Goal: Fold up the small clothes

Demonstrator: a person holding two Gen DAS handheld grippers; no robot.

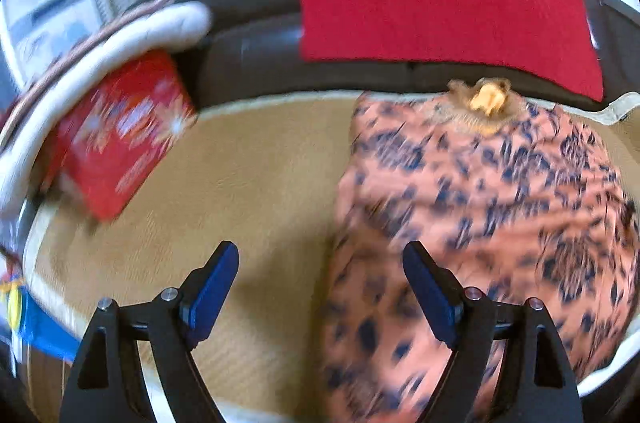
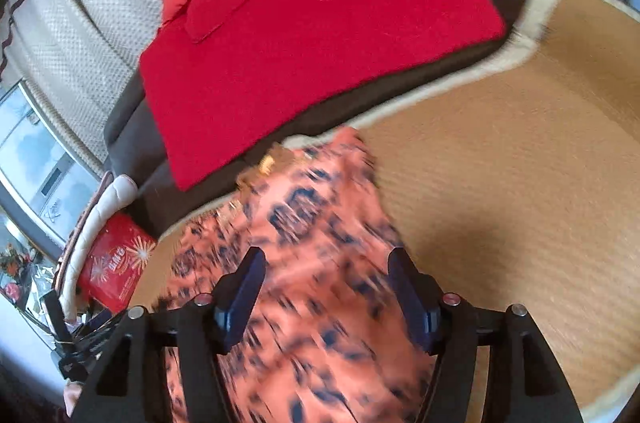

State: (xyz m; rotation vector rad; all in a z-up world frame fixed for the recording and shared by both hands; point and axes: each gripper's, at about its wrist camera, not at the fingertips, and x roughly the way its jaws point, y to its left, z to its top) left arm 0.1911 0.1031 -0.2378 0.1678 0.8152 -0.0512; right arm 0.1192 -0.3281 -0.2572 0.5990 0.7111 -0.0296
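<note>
The pink cloth with dark spots (image 1: 480, 215) lies spread on the tan woven mat (image 1: 240, 175), reaching its far edge. It looks not folded yet. The left gripper (image 1: 320, 287) and right gripper (image 2: 326, 287) hang wide apart, holding nothing.

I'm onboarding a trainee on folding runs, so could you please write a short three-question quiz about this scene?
1. True or false: the left tool is clamped on the patterned garment.
2. What colour is the folded cloth on the dark sofa?
3. The garment lies on: A) tan mat B) bare floor C) glass shelf.

Key: 1 false, its fingers stand apart; 2 red; 3 A.
</note>
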